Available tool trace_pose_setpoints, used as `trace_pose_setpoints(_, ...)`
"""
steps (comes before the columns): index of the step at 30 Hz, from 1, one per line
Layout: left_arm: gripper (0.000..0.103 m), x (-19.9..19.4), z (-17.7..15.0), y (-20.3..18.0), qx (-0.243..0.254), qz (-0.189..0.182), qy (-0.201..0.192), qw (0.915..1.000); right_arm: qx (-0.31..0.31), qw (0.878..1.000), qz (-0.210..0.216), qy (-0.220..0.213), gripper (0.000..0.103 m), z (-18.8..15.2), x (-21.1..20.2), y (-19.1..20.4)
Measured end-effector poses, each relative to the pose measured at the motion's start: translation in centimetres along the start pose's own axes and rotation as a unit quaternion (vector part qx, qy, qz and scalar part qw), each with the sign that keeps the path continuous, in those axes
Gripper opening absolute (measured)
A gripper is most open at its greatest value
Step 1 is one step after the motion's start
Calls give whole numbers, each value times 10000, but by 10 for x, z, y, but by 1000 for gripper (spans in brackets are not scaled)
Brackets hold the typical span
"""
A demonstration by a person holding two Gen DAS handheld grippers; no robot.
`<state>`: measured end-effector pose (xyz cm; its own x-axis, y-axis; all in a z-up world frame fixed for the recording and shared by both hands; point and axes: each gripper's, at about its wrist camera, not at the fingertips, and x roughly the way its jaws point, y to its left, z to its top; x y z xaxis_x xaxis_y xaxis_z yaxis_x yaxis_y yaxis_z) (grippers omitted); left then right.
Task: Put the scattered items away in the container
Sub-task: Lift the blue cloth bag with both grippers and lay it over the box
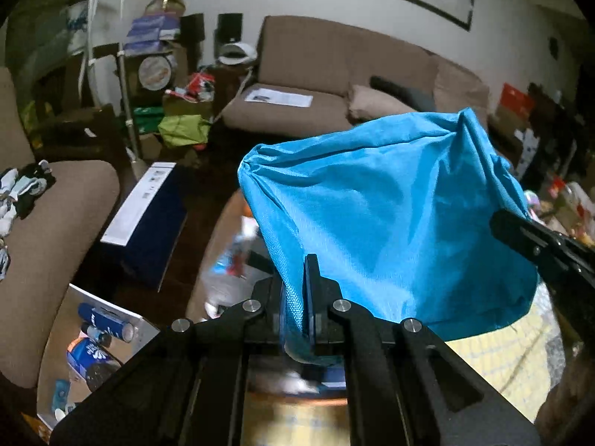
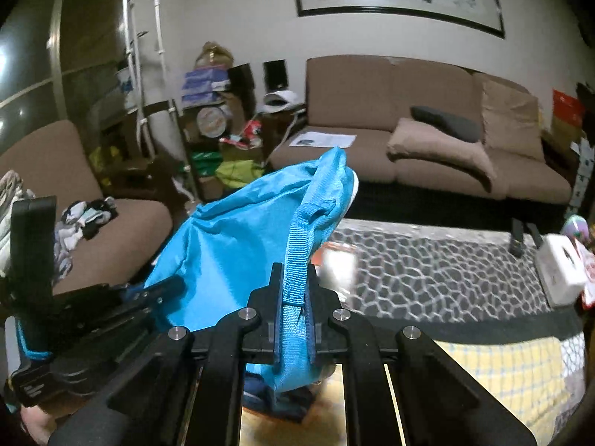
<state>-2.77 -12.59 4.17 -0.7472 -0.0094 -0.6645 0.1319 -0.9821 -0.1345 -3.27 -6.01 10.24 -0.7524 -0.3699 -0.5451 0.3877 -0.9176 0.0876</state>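
A bright blue fabric bag [image 1: 390, 215] hangs lifted between both grippers. My left gripper [image 1: 297, 297] is shut on the bag's lower edge. My right gripper [image 2: 295, 297] is shut on the bag's blue webbing strap [image 2: 297, 249]. The bag [image 2: 230, 245] fills the middle of the right wrist view. The right gripper's fingers [image 1: 520, 234] show at the right of the left wrist view, pinching the bag. The left gripper [image 2: 163, 290] shows at the lower left of the right wrist view. Blurred items [image 1: 234, 256] lie on the table under the bag.
A brown sofa [image 2: 427, 111] stands behind a patterned table top [image 2: 427, 271]. A brown armchair [image 1: 55, 230] with socks is at left. A dark blue box [image 1: 145, 219] and an open box of cans [image 1: 96, 342] sit on the floor. A white box [image 2: 561, 267] sits at the table's right.
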Motion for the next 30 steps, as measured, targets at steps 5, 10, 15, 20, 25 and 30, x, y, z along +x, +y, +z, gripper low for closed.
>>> trace_pose_setpoints(5,7,24,7,45,-332,92,-33,9994,22,9997,210,130,9,3,36,17)
trace_pose_setpoints(10,7,68,-2,66,-411,165,347,9984,141,9988,281,364,9,-15,69,18)
trace_pose_setpoints(15,7,95,-16,60,-267,400,657,9967,377,9965,33,750,9,-47,93,-7)
trace_pose_setpoints(20,14,96,-23,62,-369,504,705,9956,894,9889,154,1175,14,-68,113,-47)
trace_pose_setpoints(25,22,82,-25,81,-664,592,705,9935,1087,9880,356,1043,33,-67,97,-61)
trace_pose_setpoints(30,41,50,-20,98,-793,901,347,9922,1597,9843,528,529,50,-54,61,-93)
